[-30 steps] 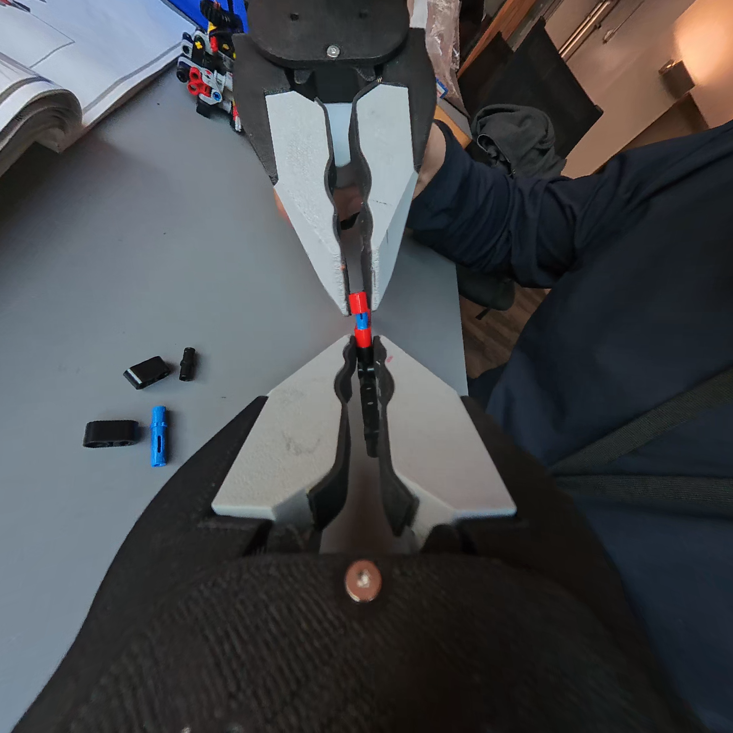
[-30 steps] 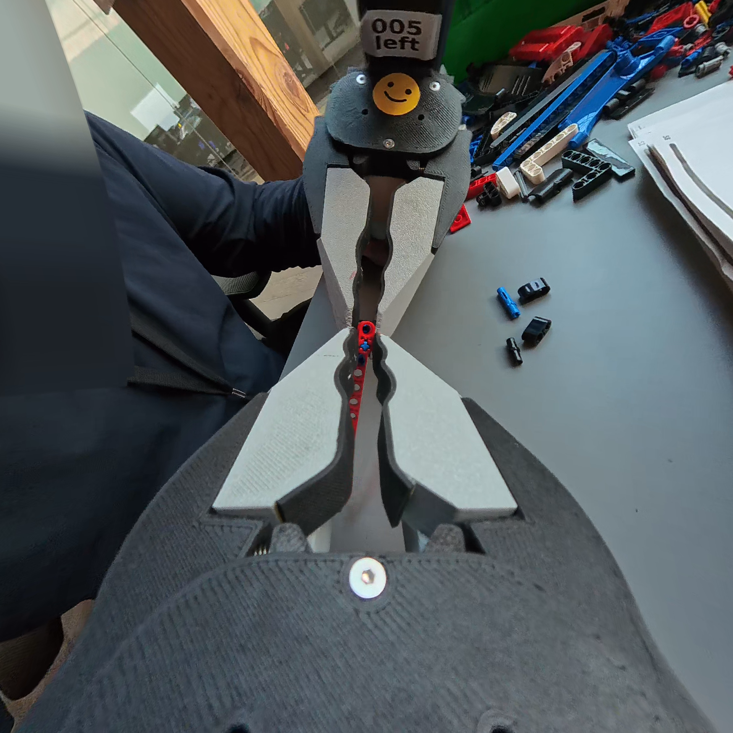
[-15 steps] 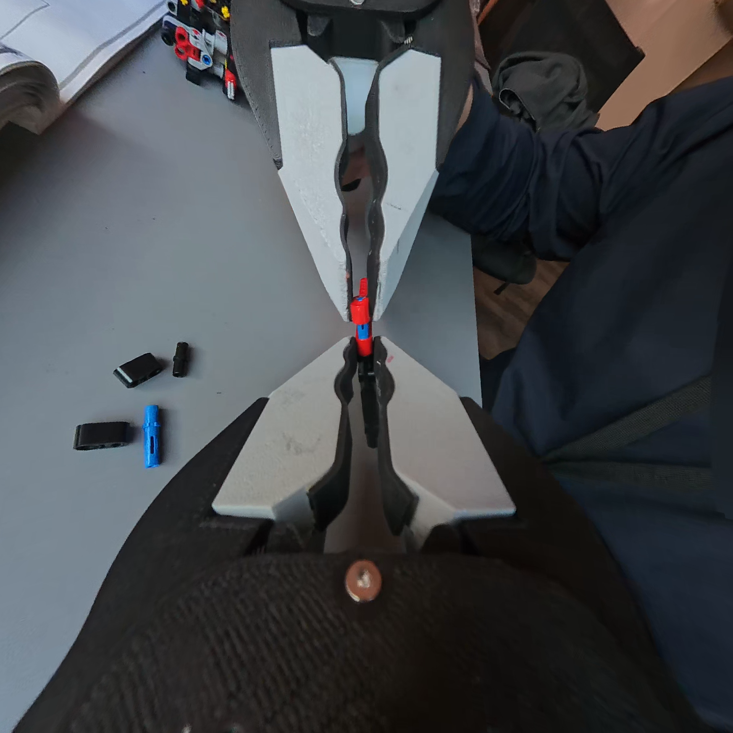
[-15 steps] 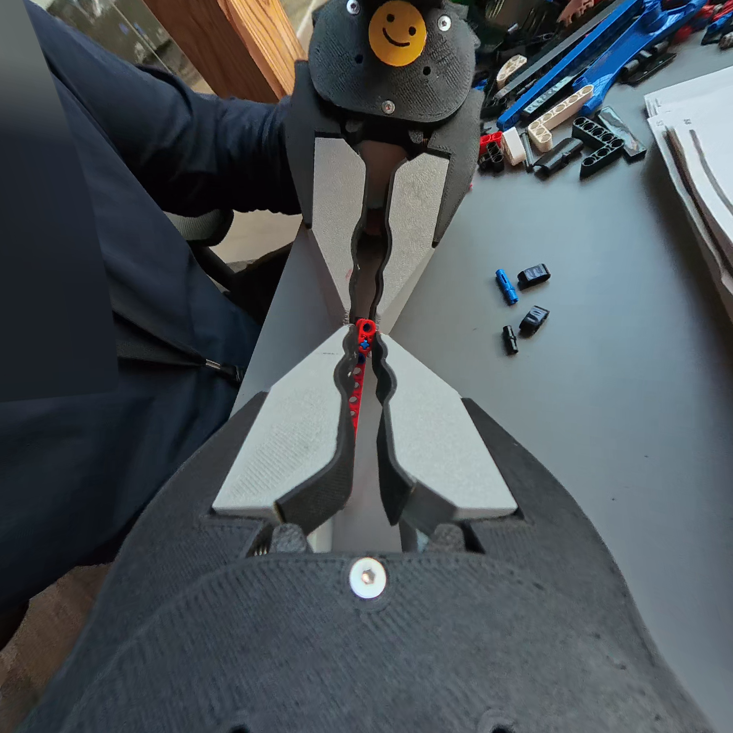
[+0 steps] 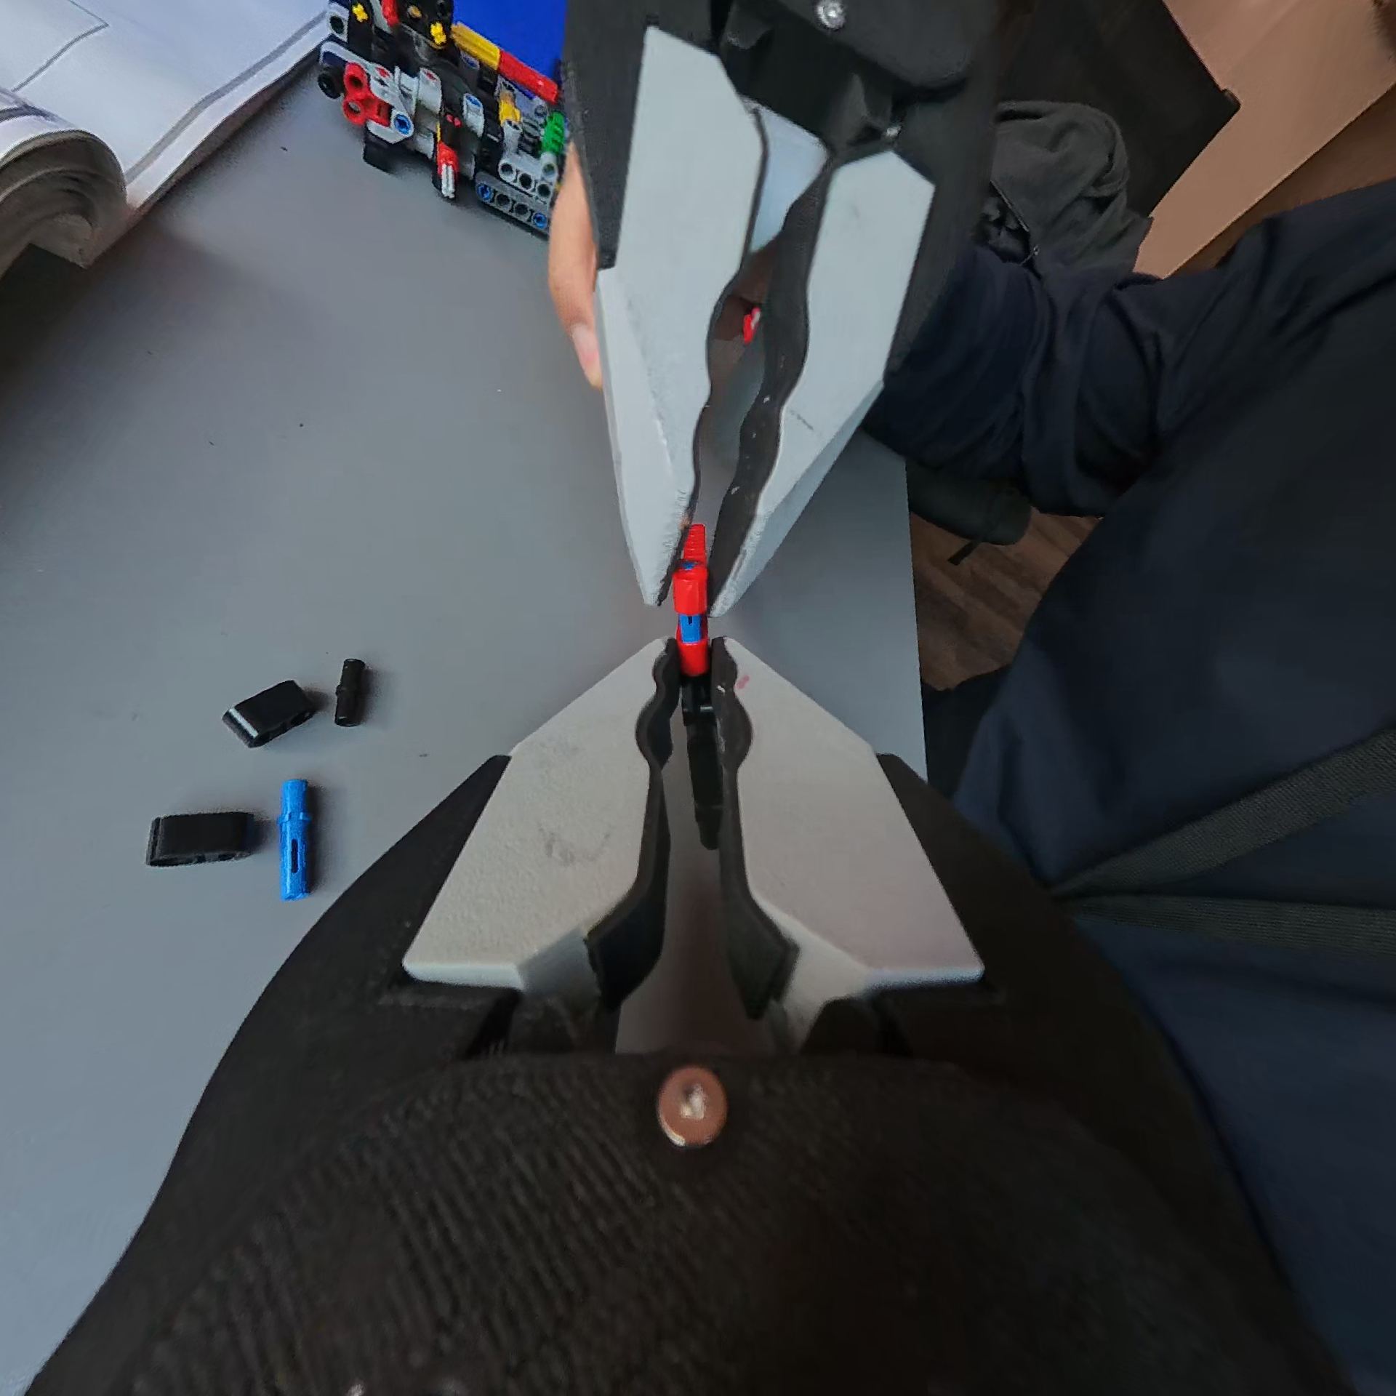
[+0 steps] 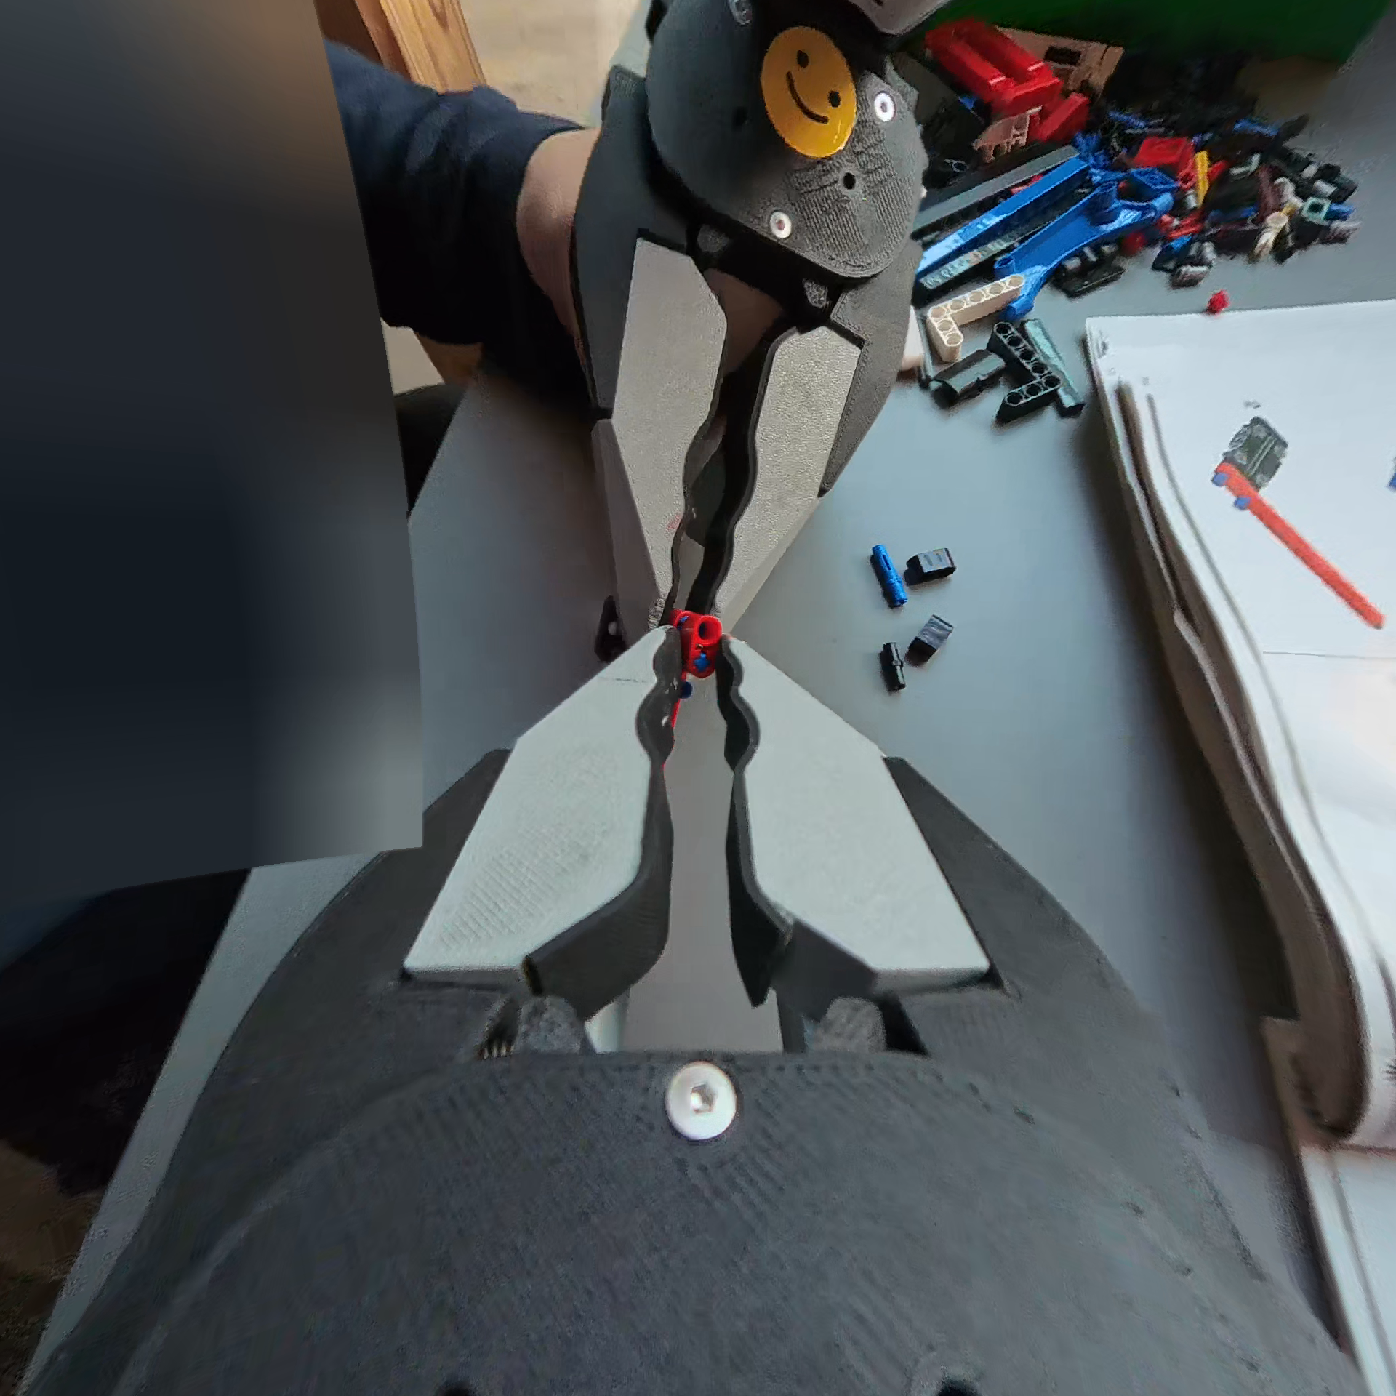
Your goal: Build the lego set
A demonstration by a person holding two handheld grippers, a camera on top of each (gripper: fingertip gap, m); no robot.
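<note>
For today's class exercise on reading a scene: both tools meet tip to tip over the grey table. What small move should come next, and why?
Probably press the two tools straight together. The left tool and right tool each grip a red piece, and a blue pin still shows between them.

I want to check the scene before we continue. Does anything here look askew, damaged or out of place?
Nothing looks damaged or spilled. The left gripper and right gripper meet tip to tip, both gripping one red piece with a blue pin. Four small loose parts lie on the grey table.
</note>
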